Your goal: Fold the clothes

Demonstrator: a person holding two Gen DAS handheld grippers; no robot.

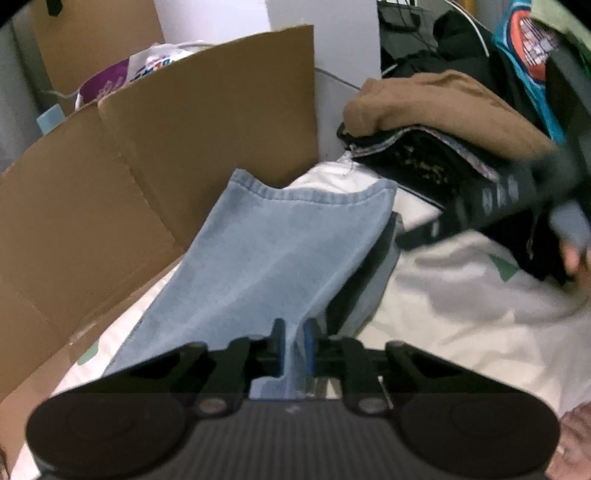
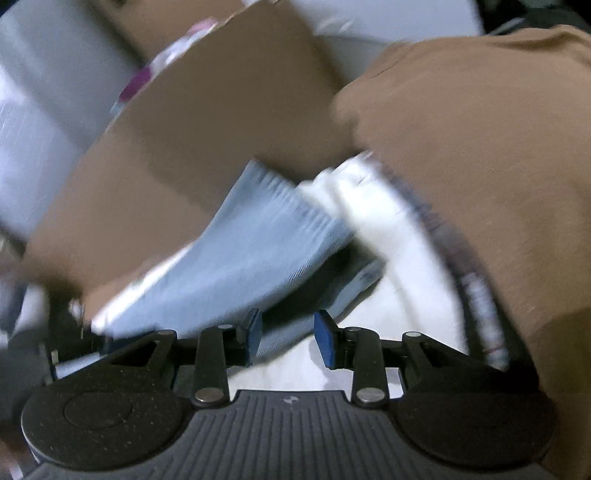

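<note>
Two grippers work over a bed-like surface covered by a white sheet (image 1: 461, 306) with a few green shapes printed on it. The left gripper (image 1: 294, 345) has its blue-padded fingers (image 1: 309, 347) pressed together on a fold of light blue jeans (image 1: 280, 251), pinching the denim close to the camera. From there the jeans leg stretches away across the sheet, its stitched hem (image 1: 314, 194) at the far end, just in front of an opened cardboard box (image 1: 147, 166) that stands along the left side. A plastic bag (image 1: 147, 66) with purple and blue print sits behind the box flap.

To the right lies a stack of clothes: a brown garment (image 1: 443, 107) on top of a black one (image 1: 417, 166), with dark clothing and a turquoise printed shirt (image 1: 524, 48) piled behind. A pale wall (image 1: 210, 18) closes the background.

The right gripper (image 2: 288, 341) appears blurred in both views; its blue pads (image 2: 325, 343) stand apart with nothing clamped, the denim lying just beyond its left finger and white sheet under the gap.
</note>
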